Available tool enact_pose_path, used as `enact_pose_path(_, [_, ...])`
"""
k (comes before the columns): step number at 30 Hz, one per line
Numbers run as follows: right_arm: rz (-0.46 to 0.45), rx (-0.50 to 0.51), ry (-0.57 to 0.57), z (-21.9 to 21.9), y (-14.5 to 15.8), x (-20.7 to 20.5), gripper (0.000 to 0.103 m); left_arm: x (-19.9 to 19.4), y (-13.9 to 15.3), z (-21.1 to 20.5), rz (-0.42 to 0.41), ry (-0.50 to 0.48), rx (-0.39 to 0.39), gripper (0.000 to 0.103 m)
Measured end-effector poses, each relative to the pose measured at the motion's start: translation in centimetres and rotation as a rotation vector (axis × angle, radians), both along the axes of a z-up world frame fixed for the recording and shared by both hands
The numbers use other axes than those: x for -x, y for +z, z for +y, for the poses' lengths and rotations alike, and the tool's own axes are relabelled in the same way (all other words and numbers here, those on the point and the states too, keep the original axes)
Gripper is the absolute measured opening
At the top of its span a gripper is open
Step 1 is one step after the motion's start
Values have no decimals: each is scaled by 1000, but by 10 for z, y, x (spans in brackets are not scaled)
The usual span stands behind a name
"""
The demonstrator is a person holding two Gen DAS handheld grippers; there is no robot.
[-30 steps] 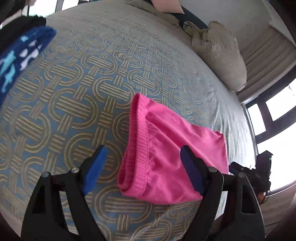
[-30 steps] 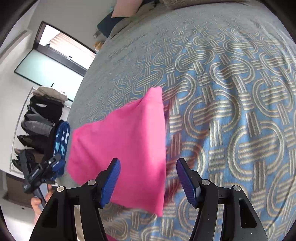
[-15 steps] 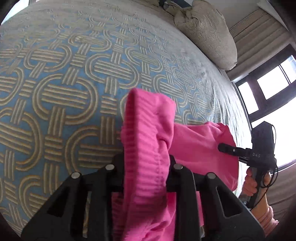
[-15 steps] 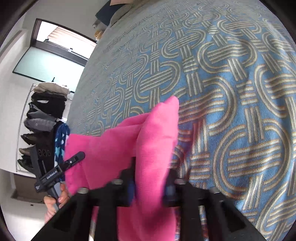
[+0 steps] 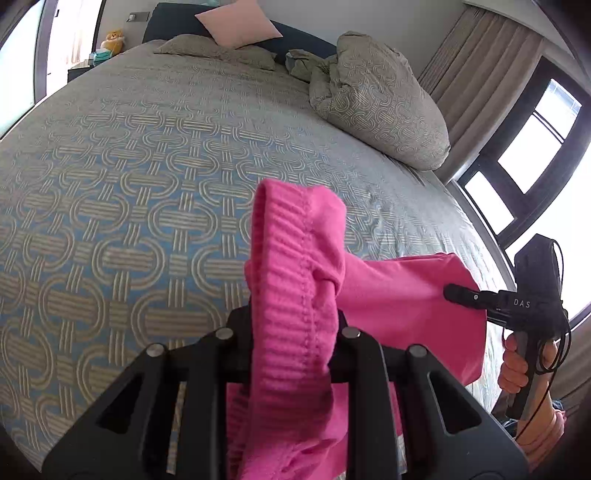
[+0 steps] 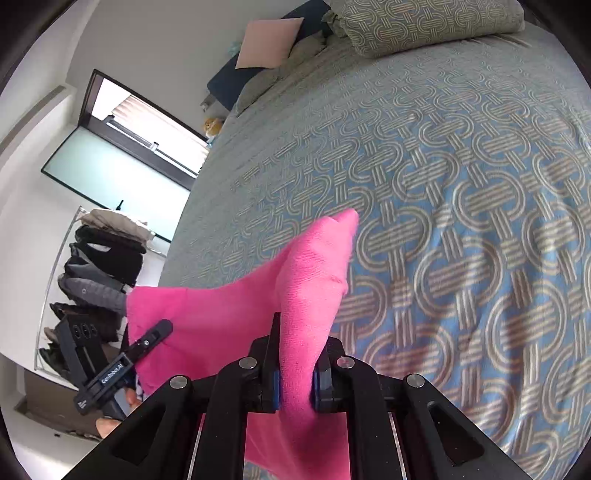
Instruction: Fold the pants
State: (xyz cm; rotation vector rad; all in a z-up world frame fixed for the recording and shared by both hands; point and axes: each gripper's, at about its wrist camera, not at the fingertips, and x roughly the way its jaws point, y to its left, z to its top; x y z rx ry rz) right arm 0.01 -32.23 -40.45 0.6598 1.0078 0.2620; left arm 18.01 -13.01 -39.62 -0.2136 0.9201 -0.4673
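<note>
Across both wrist views spreads the wide bed (image 5: 140,177), covered in a grey-blue bedspread woven with interlocking beige loops. At its head lie a lumpy pillow in the same loop pattern (image 5: 380,110), a pale pink square cushion (image 5: 240,22) and a dark blue headboard (image 5: 177,22). Brown curtains (image 5: 476,62) hang beside the dark-framed window (image 5: 532,155) on the left-wrist view; the right-wrist view shows a rack of folded dark and beige clothes (image 6: 99,273) off the far side of the bed.

Above the bedspread, the bright pink knit pants (image 5: 402,295) are lifted and stretched between the two tools. Their ribbed waistband stands up out of the left gripper (image 5: 291,332), whose black fingers are closed tight on that band, the fabric bunched between them and hanging down below. The right gripper (image 6: 295,373) pinches a smoother folded edge of the same pants between its blue-padded fingers (image 6: 271,387), closed firmly on the cloth, with a point of fabric poking up past them.

Each tool shows in the other's camera: the right one reaches into the pink cloth at the right of the left-wrist view, held by a bare hand (image 5: 517,369), and the left one appears at the lower left of the right-wrist view, its tip in the fabric.
</note>
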Motion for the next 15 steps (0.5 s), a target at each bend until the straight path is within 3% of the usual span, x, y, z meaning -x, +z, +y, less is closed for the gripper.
enact_pose_path(3, [52, 45, -7, -15, -18, -33, 10, -35, -27, -9, 128, 10, -57, 29])
enact_pose_path(6, [164, 64, -1, -23, -46, -48, 12, -32, -48, -9, 255, 7, -27, 29])
enact_pose_path(10, [162, 120, 39, -35, -58, -36, 23, -4, -50, -10, 278, -39, -33, 30])
enact_pose_path(12, [188, 124, 16, -47, -65, -32, 39, 2, -51, -3, 299, -28, -27, 32])
enact_pose_path(15, [197, 44, -11, -61, -65, -18, 43, 10, -53, 22, 302, 18, -38, 48])
